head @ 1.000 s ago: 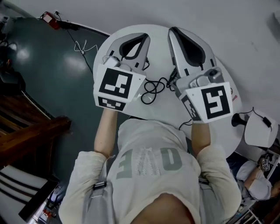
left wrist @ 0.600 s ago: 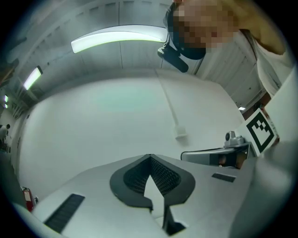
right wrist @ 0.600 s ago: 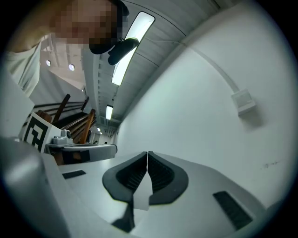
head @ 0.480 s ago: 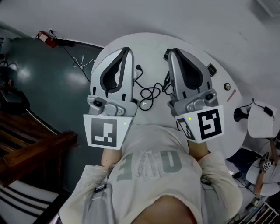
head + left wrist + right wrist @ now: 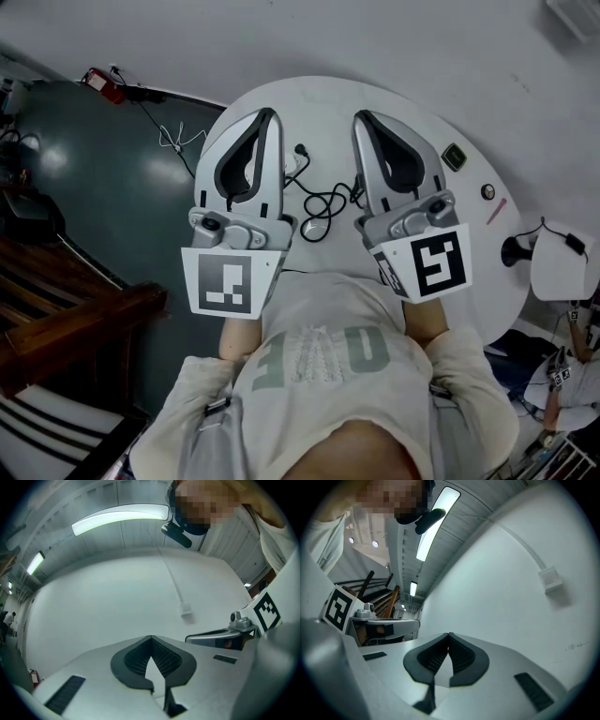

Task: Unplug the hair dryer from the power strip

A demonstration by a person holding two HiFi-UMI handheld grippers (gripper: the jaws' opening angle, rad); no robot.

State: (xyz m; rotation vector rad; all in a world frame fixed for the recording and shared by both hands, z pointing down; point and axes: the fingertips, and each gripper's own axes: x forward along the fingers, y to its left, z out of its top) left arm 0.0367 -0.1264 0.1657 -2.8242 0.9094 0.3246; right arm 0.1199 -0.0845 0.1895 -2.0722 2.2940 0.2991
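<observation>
Nearest the head camera is the person's shirt. It carries large grey lettering that is upside down from this angle and cannot be read reliably.

Each marker cube shows a black-and-white square pattern with no text: one on the left, one on the right.

The left gripper is clenched. Its jaw tips meet and nothing is between the pads. The right gripper is likewise clenched and empty. Both are raised above the round white table, side by side and apart.

Task item: a black cable lies coiled on the table between the two grippers. Its plug lies just beside the left gripper. The hair dryer body and the power strip cannot be identified, because the grippers cover part of the tabletop.

Towards the table's right edge lie a small dark square item, a round item and a thin pink stick, all too small to name.

Both gripper views face a white wall with a conduit box.
</observation>
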